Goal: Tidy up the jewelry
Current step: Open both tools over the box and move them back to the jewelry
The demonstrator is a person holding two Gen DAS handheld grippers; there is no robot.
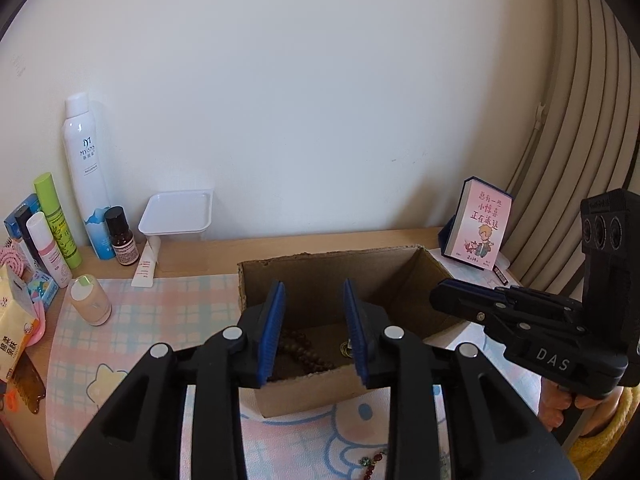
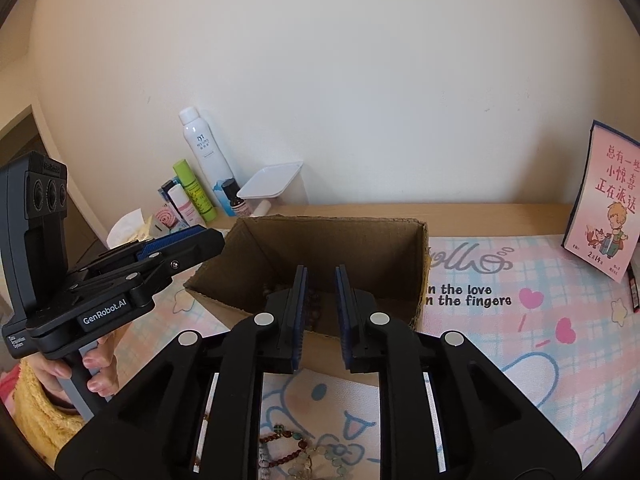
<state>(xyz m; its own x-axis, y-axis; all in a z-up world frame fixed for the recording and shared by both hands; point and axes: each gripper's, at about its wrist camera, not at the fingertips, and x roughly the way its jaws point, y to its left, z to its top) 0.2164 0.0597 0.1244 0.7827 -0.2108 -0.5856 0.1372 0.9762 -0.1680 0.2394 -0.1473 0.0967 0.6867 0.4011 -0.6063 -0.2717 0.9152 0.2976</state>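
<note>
Inside corrugated cardboard box (image 1: 340, 280): round wooden beads (image 1: 298, 350)

My left claw (image 1: 314, 330) is black with ribbed blue pads and silver screws. My right claw (image 2: 321, 314) matches; yellow fuzzy sleeves cover my wrists.

A plain cream wall (image 1: 300, 100) fills the background, evenly lit by soft daylight. Below it runs a light wooden desk (image 1: 320, 242), its back edge against the wall. A pastel plaid mat (image 2: 560, 280) with cartoon prints and dark lettering covers most of the desktop. At the right, a ribbed beige surface (image 1: 592, 120) curves beside the wall.
</note>
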